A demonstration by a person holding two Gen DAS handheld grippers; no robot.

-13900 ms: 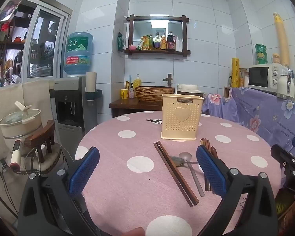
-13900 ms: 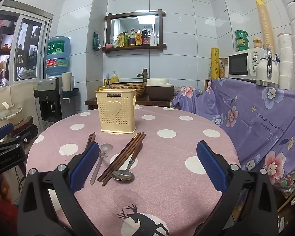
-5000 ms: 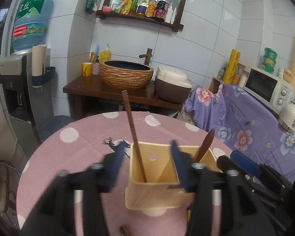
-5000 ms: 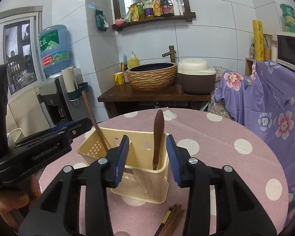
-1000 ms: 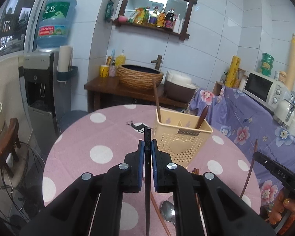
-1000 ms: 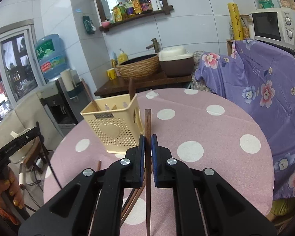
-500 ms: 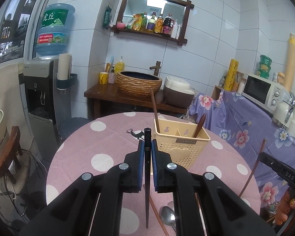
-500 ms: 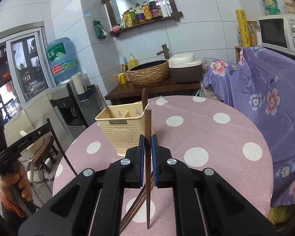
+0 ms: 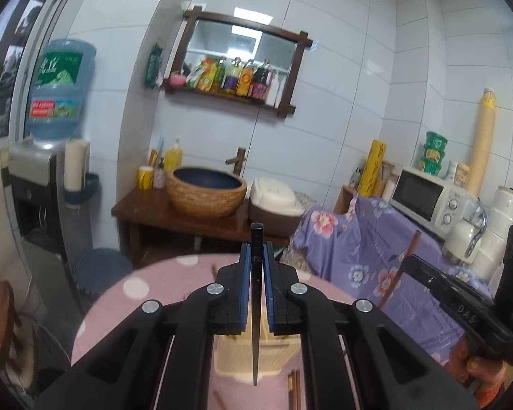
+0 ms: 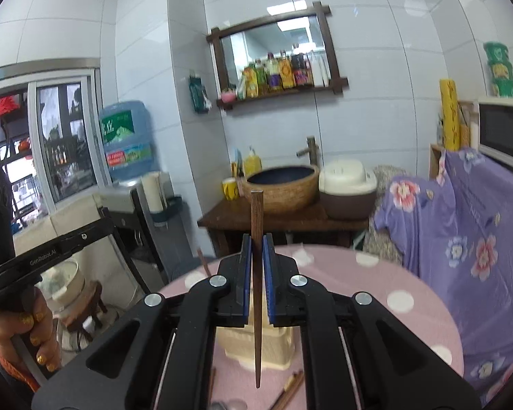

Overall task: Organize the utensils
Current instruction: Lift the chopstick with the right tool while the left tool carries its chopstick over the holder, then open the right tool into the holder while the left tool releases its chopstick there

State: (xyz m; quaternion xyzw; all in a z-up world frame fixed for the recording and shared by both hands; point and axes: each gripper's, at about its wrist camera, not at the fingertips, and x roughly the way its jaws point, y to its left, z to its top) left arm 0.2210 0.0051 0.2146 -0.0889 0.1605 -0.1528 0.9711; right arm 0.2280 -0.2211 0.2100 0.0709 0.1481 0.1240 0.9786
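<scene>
My left gripper (image 9: 256, 263) is shut on a dark chopstick (image 9: 255, 341) that hangs tip down over the cream utensil holder (image 9: 236, 358). My right gripper (image 10: 256, 256) is shut on a brown chopstick (image 10: 257, 307), held upright with its tip above the same holder (image 10: 277, 345). The holder is mostly hidden behind the gripper bodies in both views. A chopstick (image 10: 203, 263) stands in the holder at the left. More chopsticks (image 10: 289, 393) lie on the pink polka-dot table (image 10: 393, 290) in front of the holder.
The right gripper shows at the right edge of the left wrist view (image 9: 461, 307), the left gripper at the left of the right wrist view (image 10: 34, 259). Behind the table stand a wooden stand with a basin (image 9: 205, 194), a rice cooker (image 9: 273, 201) and a purple-draped counter (image 10: 478, 222).
Both grippers have moved forward and up over the holder with their chopsticks. The holder now sits low in both views, under the chopstick tips.
</scene>
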